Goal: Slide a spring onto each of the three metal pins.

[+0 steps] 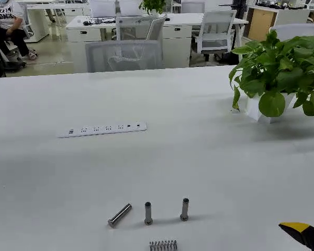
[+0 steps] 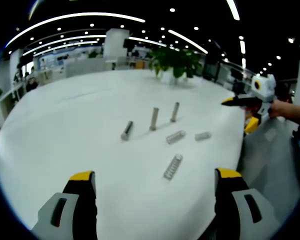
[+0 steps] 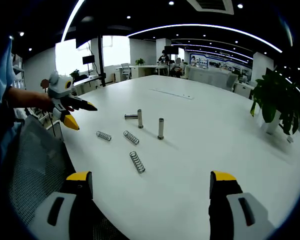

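Head view, table: we look across a broad white tabletop (image 1: 209, 172) that carries everything else.
Plant: a leafy green plant in a white pot (image 1: 282, 68) stands at the far right.
Power strip: a flat white power strip (image 1: 102, 129) lies well beyond the pins, left of centre.
Left gripper: in its own view the left gripper (image 2: 155, 175) hovers low over the table with its yellow-tipped jaws spread wide and gripping nothing. In the right gripper view we see it off the table's left edge, pointed inward, with a hand (image 3: 42, 101) on a level forearm holding it.
Right gripper: the right gripper (image 3: 150, 175) has its jaws wide and empty too. The left gripper view shows it past the table's right edge, aimed toward the pins, with a hand (image 2: 281, 107) closed behind it.
Gripper tip: a yellow-and-black gripper tip (image 1: 303, 234) enters the head view at lower right; we cannot tell which side it belongs to.
Pins: of three short silver metal pins, one lies on its side (image 1: 119, 215) and two stand upright (image 1: 148, 213) (image 1: 184, 209), all in a row and bare.
Springs: three small steel coil springs (image 2: 175, 136) (image 2: 203, 135) (image 2: 173, 166) lie loose on the table, just nearer to us than the pins.
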The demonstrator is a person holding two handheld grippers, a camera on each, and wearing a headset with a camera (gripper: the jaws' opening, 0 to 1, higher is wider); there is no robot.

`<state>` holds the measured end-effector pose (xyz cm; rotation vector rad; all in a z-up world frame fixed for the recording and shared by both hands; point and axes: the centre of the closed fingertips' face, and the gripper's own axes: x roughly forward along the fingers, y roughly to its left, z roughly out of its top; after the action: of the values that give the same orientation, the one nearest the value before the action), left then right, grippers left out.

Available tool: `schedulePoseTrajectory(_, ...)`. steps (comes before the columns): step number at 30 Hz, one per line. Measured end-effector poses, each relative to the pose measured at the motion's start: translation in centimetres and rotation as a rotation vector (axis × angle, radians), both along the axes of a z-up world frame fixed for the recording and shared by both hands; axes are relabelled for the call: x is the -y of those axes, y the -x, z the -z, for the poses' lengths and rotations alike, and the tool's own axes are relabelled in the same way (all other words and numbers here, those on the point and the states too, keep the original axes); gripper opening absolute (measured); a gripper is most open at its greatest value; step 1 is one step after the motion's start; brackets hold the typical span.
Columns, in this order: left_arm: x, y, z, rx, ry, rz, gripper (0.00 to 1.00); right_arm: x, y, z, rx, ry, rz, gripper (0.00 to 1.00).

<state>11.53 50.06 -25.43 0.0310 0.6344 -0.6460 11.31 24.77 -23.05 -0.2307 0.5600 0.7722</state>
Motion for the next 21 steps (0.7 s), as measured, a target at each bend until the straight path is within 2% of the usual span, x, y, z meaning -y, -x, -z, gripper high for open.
schedulePoseTrajectory(8,-1.0,-1.4,0.7,-0.058,-0.072,0.006,1.0,-0.1,0.2,0.1,-0.008,-0.001,0.0,0.98)
schedulePoseTrajectory(15,-1.3,-3.3,0.2,-0.063,-0.094,0.028,0.94,0.0,0.2,0.3,-0.015,-0.006,0.006,0.97)
schedulePoseTrajectory(21,-0.8,-5.4,-0.2,-0.052,-0.15,0.092,0.87,0.1,0.2,0.6,-0.022,-0.003,0.005,0.97)
